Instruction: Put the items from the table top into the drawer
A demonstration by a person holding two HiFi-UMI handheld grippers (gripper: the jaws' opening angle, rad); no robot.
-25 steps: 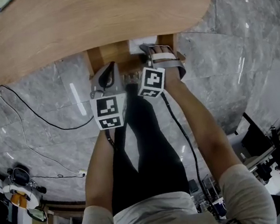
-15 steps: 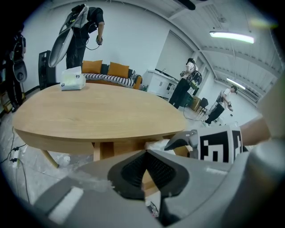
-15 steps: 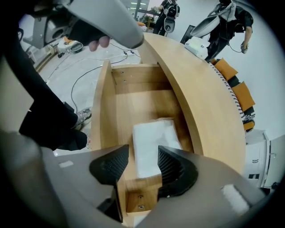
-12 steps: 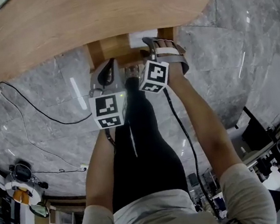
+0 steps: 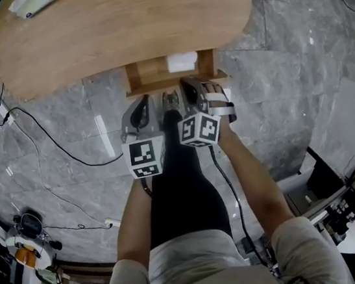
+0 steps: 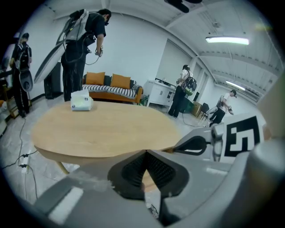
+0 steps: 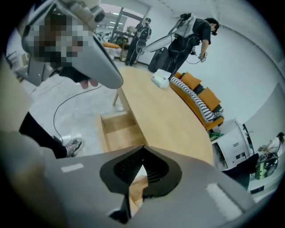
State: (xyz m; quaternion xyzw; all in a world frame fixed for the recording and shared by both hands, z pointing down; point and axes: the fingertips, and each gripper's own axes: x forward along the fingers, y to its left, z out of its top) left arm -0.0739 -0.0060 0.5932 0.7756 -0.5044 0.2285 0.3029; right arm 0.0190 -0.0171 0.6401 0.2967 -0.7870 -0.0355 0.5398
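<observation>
The wooden drawer (image 5: 136, 78) stands pulled out under the oval table (image 5: 116, 28), with a flat white item (image 5: 182, 60) lying in it. A white and green box (image 5: 30, 2) sits at the table's far left end; it also shows as the box (image 6: 81, 100) and the box (image 7: 160, 80) in the gripper views. My left gripper (image 5: 143, 99) and right gripper (image 5: 186, 82) hover side by side just in front of the drawer, both shut on nothing. The left gripper (image 6: 145, 152) and right gripper (image 7: 142, 149) show their pads meeting. The drawer (image 7: 116, 129) lies below the right one.
Black cables (image 5: 46, 140) trail over the grey marble floor left of the table. My legs and a shoe (image 7: 73, 146) are right in front of the drawer. Several people with gear stand beyond the table (image 6: 84, 40), near an orange sofa (image 6: 111, 84).
Both grippers have lifted and drawn back from the drawer toward me. The right one was down over the white item, which stays in the drawer.
</observation>
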